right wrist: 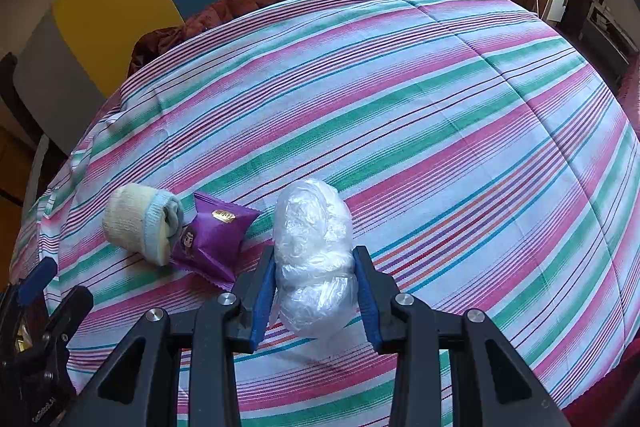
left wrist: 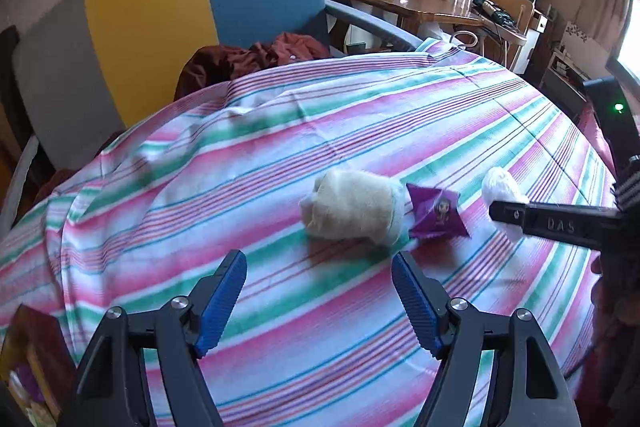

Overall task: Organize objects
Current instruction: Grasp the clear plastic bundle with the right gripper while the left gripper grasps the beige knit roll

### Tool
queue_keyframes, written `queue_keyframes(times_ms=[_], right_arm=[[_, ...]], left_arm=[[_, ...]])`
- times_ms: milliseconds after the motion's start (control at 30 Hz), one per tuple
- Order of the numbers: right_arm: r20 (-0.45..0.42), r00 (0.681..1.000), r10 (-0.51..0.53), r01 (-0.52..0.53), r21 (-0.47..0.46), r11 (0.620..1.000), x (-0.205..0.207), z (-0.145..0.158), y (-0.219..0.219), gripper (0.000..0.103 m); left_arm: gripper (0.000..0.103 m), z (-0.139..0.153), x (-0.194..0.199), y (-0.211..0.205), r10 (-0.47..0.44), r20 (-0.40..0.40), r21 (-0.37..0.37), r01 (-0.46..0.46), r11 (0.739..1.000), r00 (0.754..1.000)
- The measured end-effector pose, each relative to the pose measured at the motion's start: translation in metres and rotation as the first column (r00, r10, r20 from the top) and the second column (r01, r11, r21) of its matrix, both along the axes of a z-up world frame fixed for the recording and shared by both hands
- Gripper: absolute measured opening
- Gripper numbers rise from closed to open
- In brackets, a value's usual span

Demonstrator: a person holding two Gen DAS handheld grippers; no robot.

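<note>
Right gripper (right wrist: 315, 277) pinches wad of clear plastic (right wrist: 312, 247) w/ both pads, wad resting on striped cloth (right wrist: 460, 107), prob. for lifting. Left gripper (left wrist: 320, 299) gapes empty, aimed at rolled sock (left wrist: 352, 205) touching purple packet (left wrist: 436, 213) – likely next pick

sock (left wrist: 352, 205), packet (left wrist: 436, 215) ahead, cloth (left wrist: 240, 155) beyond bare
</note>
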State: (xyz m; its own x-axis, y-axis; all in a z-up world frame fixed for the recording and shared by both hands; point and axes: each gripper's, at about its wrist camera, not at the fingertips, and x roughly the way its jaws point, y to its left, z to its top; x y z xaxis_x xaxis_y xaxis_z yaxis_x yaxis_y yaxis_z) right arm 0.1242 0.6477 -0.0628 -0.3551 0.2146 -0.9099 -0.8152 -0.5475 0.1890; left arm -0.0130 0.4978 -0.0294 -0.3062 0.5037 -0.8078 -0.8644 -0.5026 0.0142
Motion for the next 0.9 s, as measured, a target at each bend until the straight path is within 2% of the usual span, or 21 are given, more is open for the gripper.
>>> queue_keyframes(times_ms=[267,333,633,700,733,767,900], right_arm=[[0.002,1.0,-0.017,0.017,-0.01,1.0,0.002,-0.002,0.004,0.037],[0.005,1.0,-0.021,0.021,-0.013,1.0,0.003,-0.002,0.005,0.037],[-0.002,1.0,-0.026,0.026,-0.021,0.999,0.003,-0.003,0.006,0.037],[0.005,1.0,-0.02,0.02,-0.023,1.0,0.002,-0.005,0.006,0.037],[0.008,1.0,-0.016,0.016,-0.023,1.0,0.002,-0.006,0.006,0.037],[0.011,1.0,-0.011,0.011,-0.023,1.0,0.001,-0.007,0.005,0.037],[0.02,1.0,0.011,-0.011,-0.015,1.0,-0.003,-0.008,0.004,0.037]], left_arm=[[0.082,-0.006,-0.007,0.038,-0.065,-0.022,-0.002,0.065,0.998,0.998],[0.083,-0.009,-0.008,0.046,-0.072,0.001,0.0,0.072,0.997,0.997],[0.084,-0.036,-0.019,0.073,-0.067,0.018,-0.051,0.068,0.996,0.998],[0.084,-0.043,-0.023,0.076,-0.071,0.052,-0.05,0.074,0.996,0.996],[0.076,-0.047,-0.025,0.076,-0.07,0.075,-0.057,0.074,0.996,0.995],[0.074,-0.051,-0.027,0.075,-0.07,0.103,-0.055,0.076,0.996,0.992],[0.071,-0.046,-0.03,0.051,-0.032,0.146,0.001,0.032,0.999,0.989]])
